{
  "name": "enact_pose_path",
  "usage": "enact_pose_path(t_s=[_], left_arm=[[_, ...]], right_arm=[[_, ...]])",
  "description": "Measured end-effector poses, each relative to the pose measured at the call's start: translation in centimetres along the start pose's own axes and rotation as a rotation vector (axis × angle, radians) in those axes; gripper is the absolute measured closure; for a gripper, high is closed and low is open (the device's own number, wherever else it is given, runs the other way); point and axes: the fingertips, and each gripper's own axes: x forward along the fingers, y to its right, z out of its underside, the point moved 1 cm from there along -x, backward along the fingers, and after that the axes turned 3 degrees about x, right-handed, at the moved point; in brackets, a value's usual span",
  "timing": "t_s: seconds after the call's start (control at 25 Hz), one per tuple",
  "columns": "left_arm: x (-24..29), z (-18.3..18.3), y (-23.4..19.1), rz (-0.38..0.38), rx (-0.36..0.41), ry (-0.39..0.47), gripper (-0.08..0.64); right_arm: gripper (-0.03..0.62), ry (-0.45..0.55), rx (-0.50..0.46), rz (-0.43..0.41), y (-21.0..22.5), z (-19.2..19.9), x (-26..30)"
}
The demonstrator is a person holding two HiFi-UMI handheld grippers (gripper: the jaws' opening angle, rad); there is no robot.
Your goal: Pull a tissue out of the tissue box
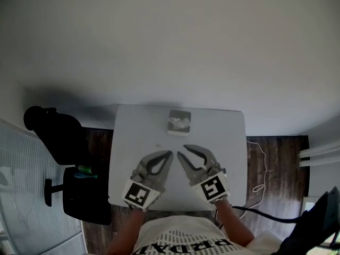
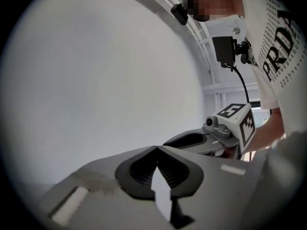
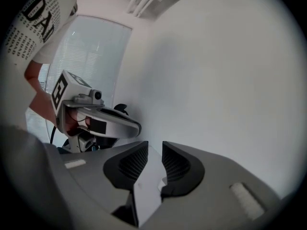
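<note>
Far left, off the worktop (image 1: 125,142), there's a black chair (image 1: 58,137); it's no factor.

Your left tongs (image 1: 171,153) are fully closed, tips meeting, nothing btwn them. They hover over the near-middle of the worktop. Risk: go fwd like that & you poke or shove the box instead of steadying it.

The tissue box (image 1: 179,114) sits at the far edge, centre, well apart from both tongs, w/ a crumpled white tissue (image 1: 179,123) sticking up out of its top. It looks small & light, so it prob. lifts or slides w/ the sheet if nothing pins it. A push away from you could send it off the back edge.

Your right tongs (image 1: 181,150) are just beside the left ones, jaws a narrow gap apart, empty. That gap looks tight for the tuft. You may knock it flat or press it back into the slot rather than straddle it, so open wider before you reach.

The tips of both tools are nearly touching, so a hasty fwd move could clash them. Pinch only the very tip of the tissue & it may tear. Yank fast & a 2nd sheet may follow.

The white cord (image 1: 261,166) on the floor at right isn't in the way.
</note>
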Motion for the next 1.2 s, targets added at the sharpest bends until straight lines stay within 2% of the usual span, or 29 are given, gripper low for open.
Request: enact_pose_path(t_s=[0.32, 0.52, 0.76, 1.04, 1.2], left_arm=[[2.9, 2.8, -2.1, 0.003, -0.018, -0.047, 0.568], [5.3, 5.9, -3.9, 0.014, -0.03, -0.087, 0.569], [8.2, 8.1, -6.1, 0.021, -0.038, -0.09, 0.569], [10.1, 11.1, -7.6, 0.021, -0.043, -0.108, 0.569], [10.8, 12.2, -8.2, 0.011, -0.076, -0.12, 0.569]], right_arm=[[0.506, -0.043, 0.042, 0.0, 2.8, 3.1, 3.4], [0.506, -0.075, 0.06, 0.008, 4.5, 5.7, 5.9], [0.506, -0.115, 0.1, 0.016, 6.2, 8.8, 8.9], [0.506, -0.175, 0.102, 0.009, 7.1, 12.5, 11.5], [0.506, -0.245, 0.089, 0.012, 8.0, 14.9, 12.8]])
